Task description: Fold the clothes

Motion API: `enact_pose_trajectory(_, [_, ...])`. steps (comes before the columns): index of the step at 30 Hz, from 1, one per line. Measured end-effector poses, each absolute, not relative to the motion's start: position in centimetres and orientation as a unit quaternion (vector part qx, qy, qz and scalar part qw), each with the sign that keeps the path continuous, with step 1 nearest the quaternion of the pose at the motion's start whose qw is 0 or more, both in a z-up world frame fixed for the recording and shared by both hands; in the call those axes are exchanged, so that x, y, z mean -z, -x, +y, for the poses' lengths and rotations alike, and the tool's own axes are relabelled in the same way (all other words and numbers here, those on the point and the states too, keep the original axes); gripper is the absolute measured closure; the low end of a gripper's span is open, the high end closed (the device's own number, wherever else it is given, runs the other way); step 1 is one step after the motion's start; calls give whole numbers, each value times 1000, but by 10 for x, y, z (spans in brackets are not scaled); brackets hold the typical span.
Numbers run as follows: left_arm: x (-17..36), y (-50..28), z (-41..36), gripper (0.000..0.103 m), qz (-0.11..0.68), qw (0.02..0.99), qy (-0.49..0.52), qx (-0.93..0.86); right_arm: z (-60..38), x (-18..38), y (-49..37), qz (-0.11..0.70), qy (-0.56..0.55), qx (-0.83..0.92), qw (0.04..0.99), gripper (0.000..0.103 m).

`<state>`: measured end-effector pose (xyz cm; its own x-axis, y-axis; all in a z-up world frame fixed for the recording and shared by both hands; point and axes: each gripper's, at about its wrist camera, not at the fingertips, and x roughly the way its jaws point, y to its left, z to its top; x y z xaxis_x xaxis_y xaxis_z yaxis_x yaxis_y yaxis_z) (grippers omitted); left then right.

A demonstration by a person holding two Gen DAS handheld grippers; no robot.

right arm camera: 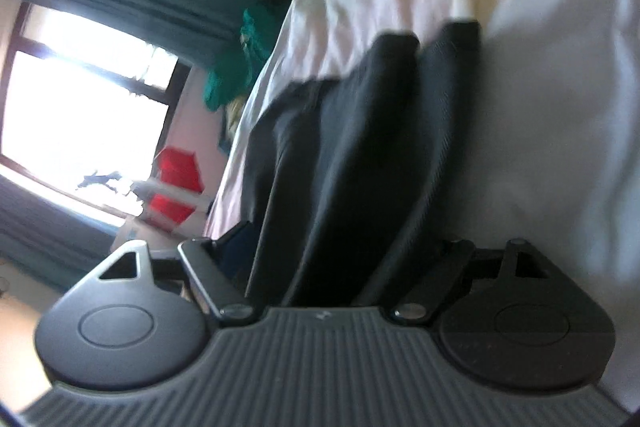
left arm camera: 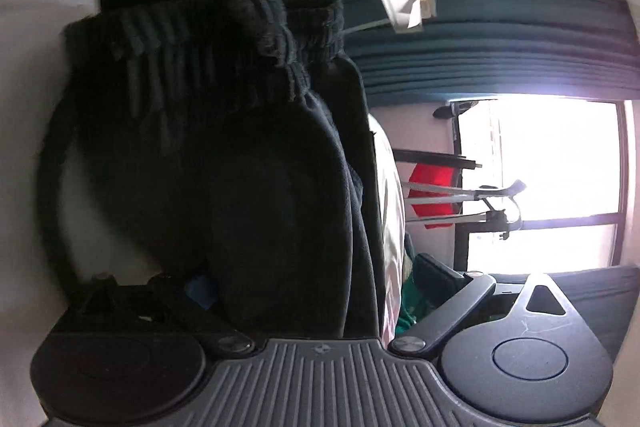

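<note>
A pair of dark trousers hangs in front of the left wrist camera, its ribbed elastic waistband at the top and a drawstring looping at the left. My left gripper is shut on this dark cloth; its fingertips are hidden in the folds. In the right wrist view the two dark trouser legs stretch away over a white bed sheet. My right gripper is shut on the leg cloth; its fingertips are hidden too.
Both views are tilted sideways. A bright window with teal curtains is behind. A red object on a metal rack stands by the window. Green cloth lies at the bed's edge.
</note>
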<state>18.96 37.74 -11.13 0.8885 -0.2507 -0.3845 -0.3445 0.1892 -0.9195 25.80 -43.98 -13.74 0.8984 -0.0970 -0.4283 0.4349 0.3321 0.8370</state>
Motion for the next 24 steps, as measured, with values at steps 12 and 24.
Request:
enact_pose_trajectory(12, [73,-188,370,93,176,804,568,-12,-432,101,-247,152,-434,246,853,95])
enact_pose_trajectory(24, [55,-138,381,95,145,798,585,-8,-416,47,-116,131,-441,242,854,97])
